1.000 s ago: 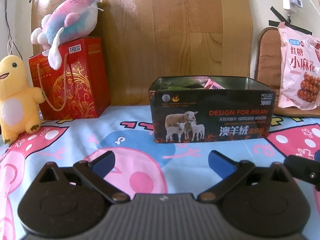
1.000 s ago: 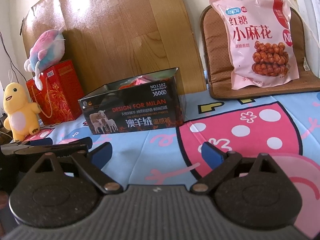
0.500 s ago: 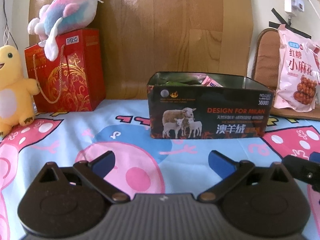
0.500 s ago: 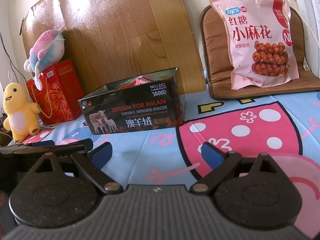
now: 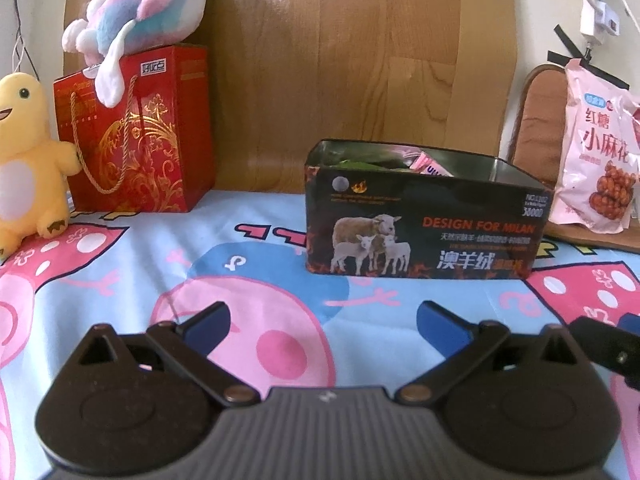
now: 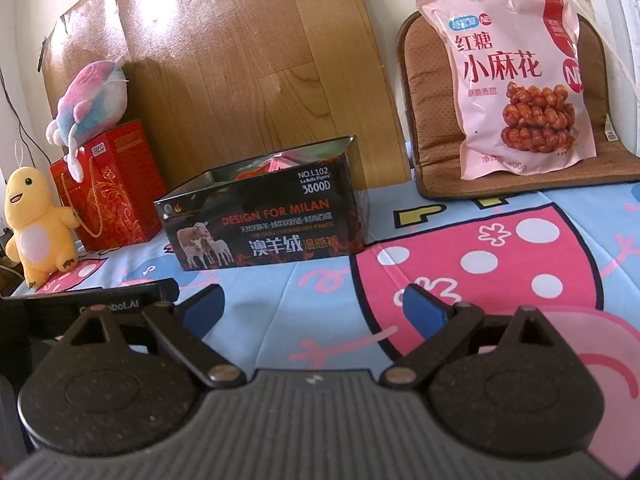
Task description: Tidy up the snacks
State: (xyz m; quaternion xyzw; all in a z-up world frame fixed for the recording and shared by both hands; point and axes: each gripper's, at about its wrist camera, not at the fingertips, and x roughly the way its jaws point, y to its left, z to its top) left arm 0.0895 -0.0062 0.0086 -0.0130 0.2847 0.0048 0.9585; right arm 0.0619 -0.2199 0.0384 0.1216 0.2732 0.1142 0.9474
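A black tin box (image 5: 424, 232) (image 6: 264, 220) printed with sheep stands on the cartoon-print cloth, with pink and green snack packets (image 5: 430, 164) showing inside it. A big pink snack bag (image 6: 516, 92) (image 5: 596, 168) leans on a brown cushion (image 6: 432, 120) at the back right. My left gripper (image 5: 322, 326) hovers open and empty in front of the tin. Open as well, my right gripper (image 6: 312, 306) holds nothing and sits to the tin's front right. The left gripper's body (image 6: 92, 304) shows at the right view's left edge.
A red gift bag (image 5: 136, 132) with a pink-blue plush (image 5: 148, 0) on top stands at the back left, next to a yellow plush (image 5: 24, 160). A wooden board (image 5: 352, 64) leans against the wall behind the tin. A white charger and cables (image 5: 600, 20) hang at the upper right.
The left wrist view has drifted, so the tin and the red bag now sit further right and a little higher in it. The right gripper has barely moved. Both stay open.
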